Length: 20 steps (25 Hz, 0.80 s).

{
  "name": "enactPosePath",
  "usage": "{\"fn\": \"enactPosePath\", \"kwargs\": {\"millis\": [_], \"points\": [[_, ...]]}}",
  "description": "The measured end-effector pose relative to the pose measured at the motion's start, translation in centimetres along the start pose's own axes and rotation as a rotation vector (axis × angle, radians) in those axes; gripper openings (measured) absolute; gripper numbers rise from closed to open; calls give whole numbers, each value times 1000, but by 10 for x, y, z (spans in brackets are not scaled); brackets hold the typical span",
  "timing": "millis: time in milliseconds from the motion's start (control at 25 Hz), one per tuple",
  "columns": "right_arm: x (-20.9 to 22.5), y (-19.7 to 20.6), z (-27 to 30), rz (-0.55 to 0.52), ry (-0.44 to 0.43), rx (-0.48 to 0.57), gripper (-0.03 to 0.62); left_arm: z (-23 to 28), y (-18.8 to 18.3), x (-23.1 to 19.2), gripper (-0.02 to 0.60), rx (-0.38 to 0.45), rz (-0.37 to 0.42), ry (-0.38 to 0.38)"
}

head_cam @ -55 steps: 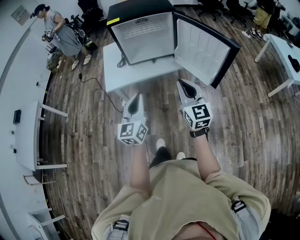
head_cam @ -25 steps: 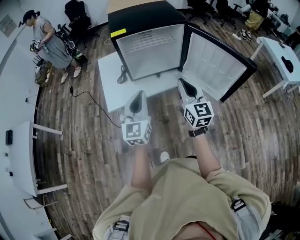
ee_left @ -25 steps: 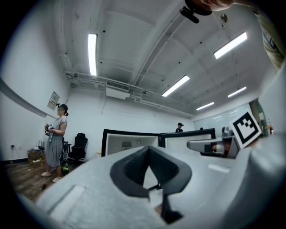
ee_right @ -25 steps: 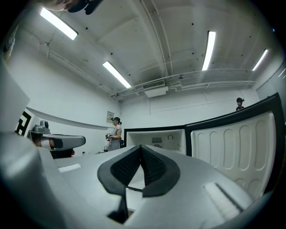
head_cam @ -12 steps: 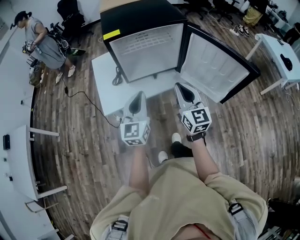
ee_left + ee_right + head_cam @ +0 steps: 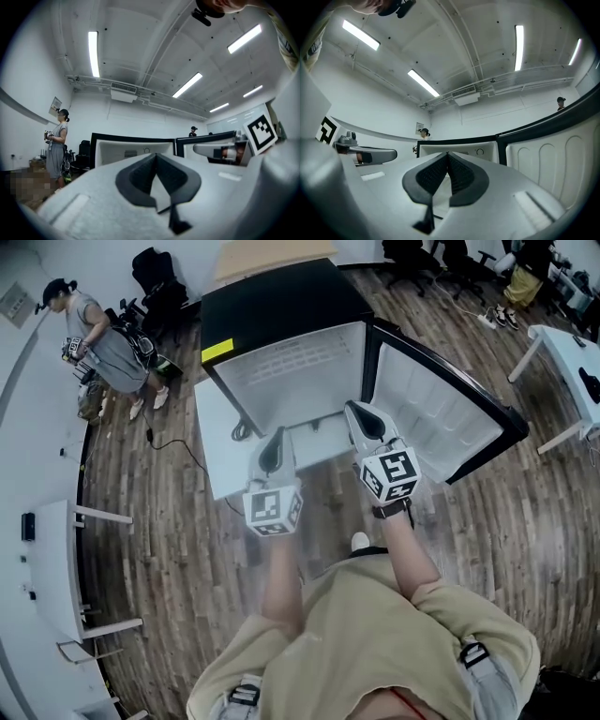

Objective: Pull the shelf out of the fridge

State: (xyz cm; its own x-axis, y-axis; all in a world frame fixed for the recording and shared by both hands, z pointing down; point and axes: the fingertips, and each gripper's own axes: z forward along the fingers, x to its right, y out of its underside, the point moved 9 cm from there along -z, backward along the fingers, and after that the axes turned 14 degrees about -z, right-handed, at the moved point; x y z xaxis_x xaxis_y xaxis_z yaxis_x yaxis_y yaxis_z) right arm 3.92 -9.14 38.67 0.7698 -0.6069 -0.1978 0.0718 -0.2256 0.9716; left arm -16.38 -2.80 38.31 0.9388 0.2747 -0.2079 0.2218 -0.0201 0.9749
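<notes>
Right now my left fingers (image 6: 138,180) and right fingers (image 6: 464,178) are both pressed shut and empty. I hold them side by side, just short of the open fridge (image 6: 281,306). Its shelf (image 6: 298,364) lies inside the white cavity, untouched. The door (image 6: 441,413) stands open to my right, and the fridge sits on a white table (image 6: 217,470).

Before me the fridge (image 6: 281,310) stands on a low white table (image 6: 217,463), a cable (image 6: 241,432) beside it, over wooden floor (image 6: 169,549).
</notes>
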Motion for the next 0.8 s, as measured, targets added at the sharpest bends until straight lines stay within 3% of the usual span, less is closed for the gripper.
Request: {"fn": "enactPosePath", "kwargs": {"millis": [320,640,800], "points": [[30,39,33,99,-54,-13,6,34,20,2,2,-36,5,-58],[38,62,88,149,-98,-51,8,78,33,-37,2,-54,-75,-115],[41,70,113,168,-103,-77,8,100,37,-55,2,-49,-78,-120]]}}
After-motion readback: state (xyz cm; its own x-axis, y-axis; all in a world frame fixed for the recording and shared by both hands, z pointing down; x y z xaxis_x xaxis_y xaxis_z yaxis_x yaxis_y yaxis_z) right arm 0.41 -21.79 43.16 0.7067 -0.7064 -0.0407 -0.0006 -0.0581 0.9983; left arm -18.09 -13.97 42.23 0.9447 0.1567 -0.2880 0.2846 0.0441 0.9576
